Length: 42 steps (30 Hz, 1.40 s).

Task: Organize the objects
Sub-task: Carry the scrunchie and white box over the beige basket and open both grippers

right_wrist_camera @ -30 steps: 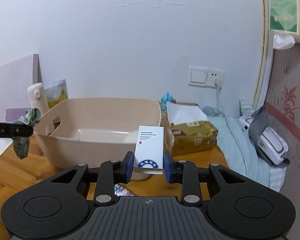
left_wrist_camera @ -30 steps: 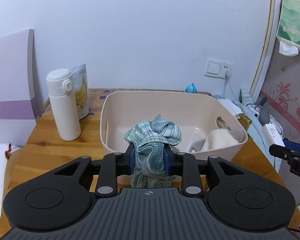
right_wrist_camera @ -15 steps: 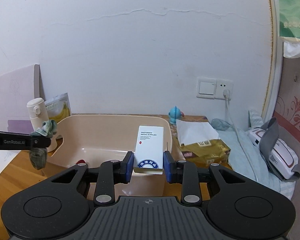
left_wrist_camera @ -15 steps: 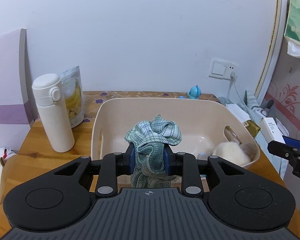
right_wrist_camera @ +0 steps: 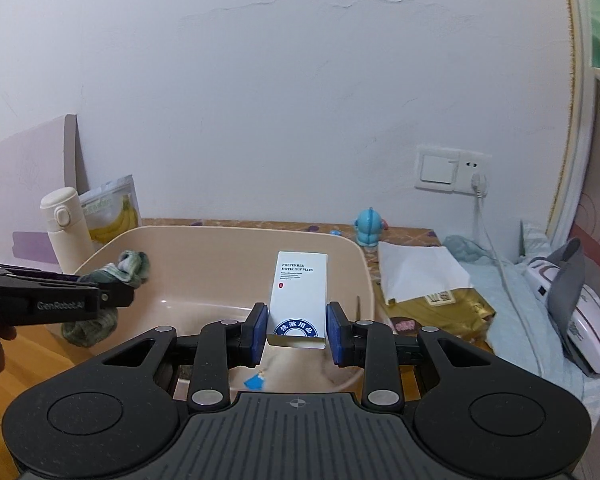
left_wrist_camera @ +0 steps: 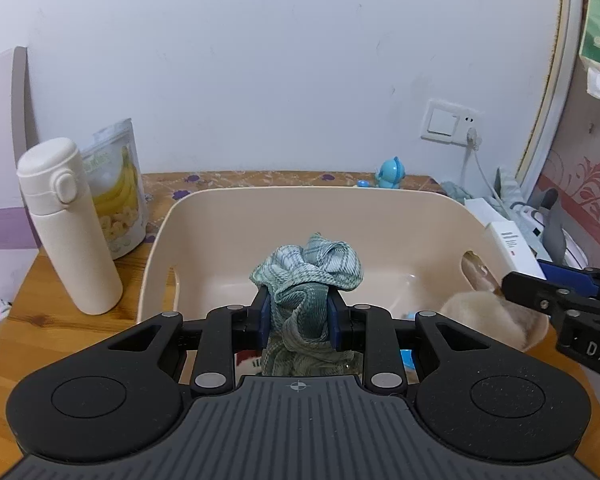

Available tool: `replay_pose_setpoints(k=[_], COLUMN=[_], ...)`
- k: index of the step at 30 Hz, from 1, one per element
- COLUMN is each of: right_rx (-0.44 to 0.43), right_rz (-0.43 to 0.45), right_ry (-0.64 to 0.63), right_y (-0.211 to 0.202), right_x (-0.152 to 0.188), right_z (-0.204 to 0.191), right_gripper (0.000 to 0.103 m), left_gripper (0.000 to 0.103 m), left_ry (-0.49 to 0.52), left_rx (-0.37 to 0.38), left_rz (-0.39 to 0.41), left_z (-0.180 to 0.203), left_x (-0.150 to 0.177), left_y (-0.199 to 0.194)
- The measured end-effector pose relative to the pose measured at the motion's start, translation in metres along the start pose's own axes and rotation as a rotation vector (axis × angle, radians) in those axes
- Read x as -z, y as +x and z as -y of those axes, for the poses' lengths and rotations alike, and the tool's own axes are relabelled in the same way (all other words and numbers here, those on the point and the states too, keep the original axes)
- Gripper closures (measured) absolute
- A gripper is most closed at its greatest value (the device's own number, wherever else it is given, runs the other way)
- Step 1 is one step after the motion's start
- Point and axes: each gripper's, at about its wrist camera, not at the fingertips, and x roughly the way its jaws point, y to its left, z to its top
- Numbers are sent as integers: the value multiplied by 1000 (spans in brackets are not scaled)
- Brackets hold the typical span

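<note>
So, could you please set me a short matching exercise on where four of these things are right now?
Things:
1. green cloth
2. white box
3. white flask
4. blue figurine

Places:
A. by the wall behind the beige bin
B. in the right hand-held gripper
C. standing left of the bin
D. in the left hand-held gripper

Pairs: 1-D, 2-B, 3-C, 4-A

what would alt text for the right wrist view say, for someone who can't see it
The right gripper grips an upright white cardboard box over a beige plastic tub on a wooden table. At left, the left gripper holds a crumpled green checked cloth above the tub's rim.
</note>
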Motion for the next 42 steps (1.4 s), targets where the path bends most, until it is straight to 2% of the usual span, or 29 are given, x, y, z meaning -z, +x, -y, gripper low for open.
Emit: replay_pose_setpoints(k=[12, 24, 25, 26, 30, 32, 34, 42], right_rx=[-17, -13, -14, -13, -6, -6, -5, 0], right_rz=[-67, -135, -138, -142, -137, -133, -127, -90], right_ry=[-31, -54, -58, -64, -73, -72, -70, -70], right_y=[38, 51, 51, 51, 46, 43, 40, 24], right_x=[0, 10, 10, 10, 11, 11, 10, 7], right_z=[-11, -13, -13, -14, -15, -16, -16, -15], right_gripper=[73, 73, 72, 63, 61, 58, 54, 31], left_gripper=[75, 74, 72, 68, 54, 40, 36, 30], left_ry=[46, 63, 64, 67, 78, 66, 59, 50], left_rx=[-7, -15, -18, -22, -23, -15, -16, -20], left_rz=[-54, -127, -130, -131, -132, -123, -109, -73], left_z=[4, 2, 2, 3, 5, 5, 5, 7], left_x=[1, 11, 11, 12, 11, 11, 10, 4], left_y=[30, 46, 46, 46, 43, 39, 34, 18])
